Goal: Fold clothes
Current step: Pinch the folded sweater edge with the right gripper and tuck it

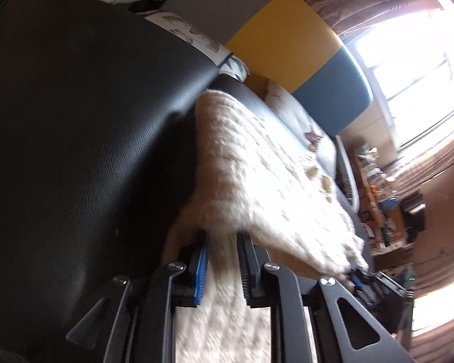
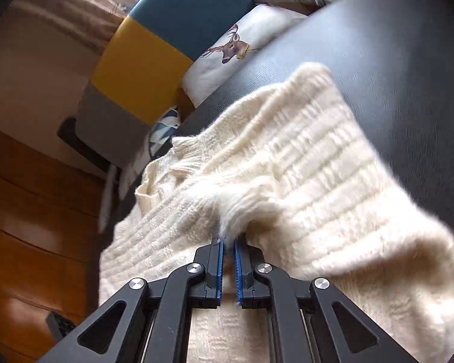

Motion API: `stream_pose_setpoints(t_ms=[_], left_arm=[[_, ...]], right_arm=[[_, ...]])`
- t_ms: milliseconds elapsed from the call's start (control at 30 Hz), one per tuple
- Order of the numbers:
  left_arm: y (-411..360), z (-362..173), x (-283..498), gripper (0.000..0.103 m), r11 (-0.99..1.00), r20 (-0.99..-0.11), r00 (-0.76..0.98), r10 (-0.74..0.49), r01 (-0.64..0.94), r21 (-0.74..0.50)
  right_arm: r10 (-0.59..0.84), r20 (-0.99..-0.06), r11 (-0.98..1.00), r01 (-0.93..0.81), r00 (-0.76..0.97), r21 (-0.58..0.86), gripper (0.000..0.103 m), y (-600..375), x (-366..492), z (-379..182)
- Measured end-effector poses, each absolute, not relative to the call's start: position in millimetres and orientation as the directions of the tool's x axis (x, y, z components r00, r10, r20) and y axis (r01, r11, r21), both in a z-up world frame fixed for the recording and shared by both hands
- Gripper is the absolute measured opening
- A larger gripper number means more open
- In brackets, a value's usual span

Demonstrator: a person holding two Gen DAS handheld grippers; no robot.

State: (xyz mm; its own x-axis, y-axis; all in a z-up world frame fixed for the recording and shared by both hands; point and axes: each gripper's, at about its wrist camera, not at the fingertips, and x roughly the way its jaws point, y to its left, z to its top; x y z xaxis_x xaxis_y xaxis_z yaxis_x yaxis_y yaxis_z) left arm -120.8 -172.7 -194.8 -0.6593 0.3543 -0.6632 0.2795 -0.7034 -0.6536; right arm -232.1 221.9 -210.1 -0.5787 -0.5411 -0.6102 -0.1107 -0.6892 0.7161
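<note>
Gripping a cream knit sweater [image 2: 287,166] on both sides: right gripper [image 2: 228,242] has its jaws clenched on a bunched fold of the knit, blue pads [image 2: 221,269] nearly together with fuzz pinched at the tips. Left gripper [image 1: 222,242] has jaws set a bit wider, a strip of sweater [image 1: 257,175] running between the pads, and they look clamped on it. Sweater lies on a black leather-look surface [image 2: 393,75], draped from centre toward 5 o'clock in the right wrist view, ribbed edge at 12. In the left wrist view the right gripper [image 1: 358,276] shows at 4 o'clock, holding the knit's far corner. Deer-print cushion [image 2: 227,51] at 12 o'clock, grey-yellow-blue panel [image 2: 142,72] at 10 to 11. Both views motion-blurred
</note>
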Motion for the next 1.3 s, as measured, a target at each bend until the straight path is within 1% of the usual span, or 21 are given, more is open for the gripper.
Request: stream_pose_setpoints(t_ms=[33, 67, 100, 133, 167, 233, 267, 333, 400, 433, 467, 500, 567, 600, 667, 733, 833, 967, 1133, 1233, 1300], left_arm=[[-173, -195, -116, 0.021, -0.675, -0.633, -0.668, 0.391, 0.260, -0.691], [-175, -196, -110, 0.024, -0.644, -0.603, -0.678, 0.421, 0.245, -0.725], [-176, -196, -105, 0.024, -0.610, -0.571, -0.691, 0.443, 0.234, -0.757], [-179, -196, -101, 0.027, -0.578, -0.541, -0.706, 0.457, 0.227, -0.784], [-182, -195, -97, 0.029, -0.546, -0.513, -0.722, 0.464, 0.223, -0.808], [-190, -195, -99, 0.035, -0.491, -0.479, -0.740, 0.473, 0.230, -0.840], [-194, -197, -103, 0.038, -0.472, -0.479, -0.737, 0.477, 0.245, -0.847], [-196, -202, -118, 0.038, -0.456, -0.514, -0.719, 0.468, 0.302, -0.837], [-197, -206, -132, 0.038, -0.451, -0.555, -0.699, 0.450, 0.358, -0.817], [-198, -207, -134, 0.034, -0.454, -0.571, -0.697, 0.434, 0.378, -0.807], [-199, -209, -137, 0.024, -0.457, -0.586, -0.695, 0.417, 0.398, -0.796], [-198, -207, -139, 0.019, -0.474, -0.598, -0.694, 0.401, 0.401, -0.784], [-193, -195, -143, 0.011, -0.535, -0.599, -0.706, 0.378, 0.361, -0.764], [-190, -189, -145, 0.010, -0.566, -0.597, -0.714, 0.367, 0.338, -0.752], [-182, -177, -146, 0.010, -0.631, -0.593, -0.721, 0.357, 0.281, -0.722], [-172, -174, -149, 0.010, -0.687, -0.609, -0.704, 0.365, 0.238, -0.687], [-162, -192, -149, 0.010, -0.706, -0.648, -0.653, 0.392, 0.239, -0.667], [-163, -210, -148, 0.010, -0.697, -0.670, -0.619, 0.411, 0.261, -0.668], [-159, -207, -142, 0.010, -0.695, -0.679, -0.614, 0.403, 0.278, -0.664], [-163, -211, -133, 0.011, -0.640, -0.645, -0.625, 0.441, 0.284, -0.713], [-166, -214, -129, 0.015, -0.592, -0.612, -0.634, 0.472, 0.286, -0.753]], right_arm=[[-0.562, -0.588, -0.662, -0.109, -0.582, 0.741, 0.011, 223, -231, -214], [-0.586, -0.561, -0.629, -0.109, -0.584, 0.770, 0.016, 222, -229, -218], [-0.606, -0.536, -0.597, -0.110, -0.588, 0.795, 0.022, 223, -228, -221], [-0.619, -0.512, -0.569, -0.109, -0.596, 0.815, 0.035, 225, -226, -222], [-0.629, -0.488, -0.544, -0.106, -0.606, 0.833, 0.042, 226, -223, -221], [-0.640, -0.445, -0.498, -0.103, -0.627, 0.861, 0.049, 229, -220, -218], [-0.637, -0.432, -0.482, -0.107, -0.639, 0.870, 0.053, 230, -221, -216], [-0.626, -0.414, -0.455, -0.122, -0.661, 0.882, 0.054, 232, -225, -214], [-0.606, -0.425, -0.429, -0.174, -0.672, 0.886, 0.054, 233, -232, -218], [-0.598, -0.434, -0.425, -0.193, -0.674, 0.885, 0.054, 233, -236, -219], [-0.589, -0.444, -0.432, -0.202, -0.675, 0.879, 0.052, 232, -239, -219], [-0.572, -0.470, -0.466, -0.206, -0.672, 0.861, 0.047, 230, -242, -217], [-0.528, -0.542, -0.587, -0.180, -0.654, 0.789, 0.015, 220, -250, -204], [-0.502, -0.574, -0.652, -0.152, -0.647, 0.742, 0.010, 215, -252, -194], [-0.440, -0.620, -0.766, -0.088, -0.649, 0.637, 0.010, 208, -253, -171], [-0.385, -0.613, -0.834, -0.025, -0.690, 0.552, 0.010, 206, -247, -145], [-0.305, -0.617, -0.887, -0.019, -0.725, 0.462, 0.010, 214, -237, -131], [-0.286, -0.683, -0.864, -0.127, -0.672, 0.487, 0.010, 238, -233, -171], [-0.307, -0.684, -0.823, -0.177, -0.662, 0.540, 0.010, 255, -228, -200], [-0.322, -0.668, -0.808, -0.174, -0.671, 0.564, 0.010, 259, -225, -202], [-0.338, -0.665, -0.791, -0.182, -0.666, 0.585, 0.010, 264, -224, -202]])
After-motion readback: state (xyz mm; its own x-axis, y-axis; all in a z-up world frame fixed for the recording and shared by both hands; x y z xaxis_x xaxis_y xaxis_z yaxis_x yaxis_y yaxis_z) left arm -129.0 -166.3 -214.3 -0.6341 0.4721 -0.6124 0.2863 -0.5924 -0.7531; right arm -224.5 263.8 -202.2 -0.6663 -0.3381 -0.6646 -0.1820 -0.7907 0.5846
